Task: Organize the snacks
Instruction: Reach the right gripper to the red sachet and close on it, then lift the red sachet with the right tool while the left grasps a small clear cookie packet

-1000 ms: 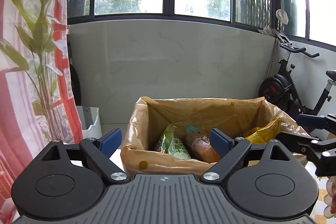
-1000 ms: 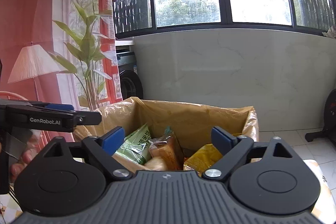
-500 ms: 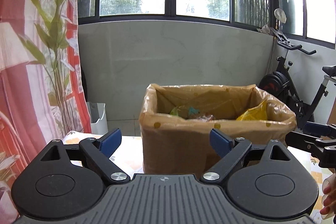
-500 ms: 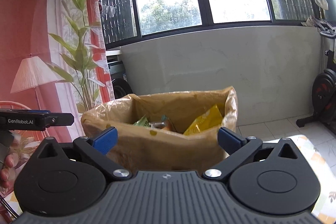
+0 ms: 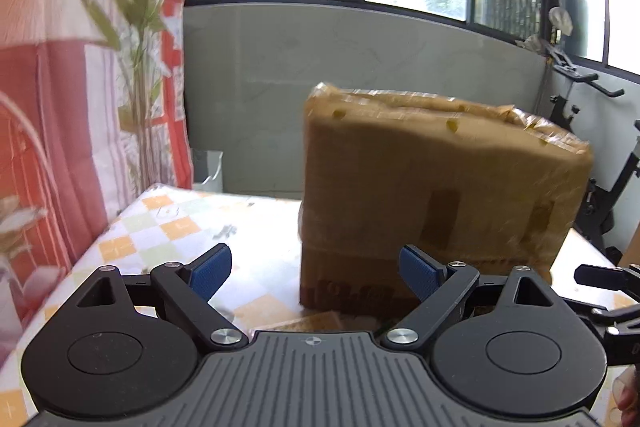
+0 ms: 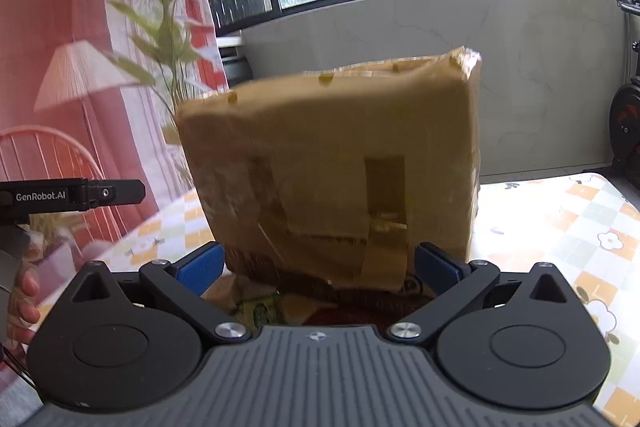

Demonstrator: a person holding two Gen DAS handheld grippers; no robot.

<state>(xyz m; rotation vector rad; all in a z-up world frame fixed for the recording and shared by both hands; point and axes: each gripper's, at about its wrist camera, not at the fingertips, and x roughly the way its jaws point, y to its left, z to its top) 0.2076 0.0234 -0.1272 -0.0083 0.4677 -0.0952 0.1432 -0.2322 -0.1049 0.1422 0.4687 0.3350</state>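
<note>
A tall brown cardboard box [image 5: 436,195] wrapped in clear tape stands on the checked tablecloth [image 5: 168,231]. It also shows in the right wrist view [image 6: 332,171]. Its inside is hidden from this low angle. My left gripper [image 5: 316,273] is open and empty, low in front of the box's left corner. My right gripper [image 6: 318,267] is open and empty, close to the box's front face. A snack packet [image 6: 260,307] lies flat on the table just under the right gripper. The right gripper's edge shows in the left wrist view [image 5: 600,279].
A red curtain with a plant print [image 5: 80,99] hangs on the left. A grey low wall [image 5: 260,79] and windows lie behind the table. An exercise bike [image 5: 592,163] stands at the right. A white bin [image 5: 208,167] sits beyond the table's far edge.
Both grippers have dropped from above the box's open top down to table height. The snacks inside the box have gone out of sight. The views are blurred by motion.
</note>
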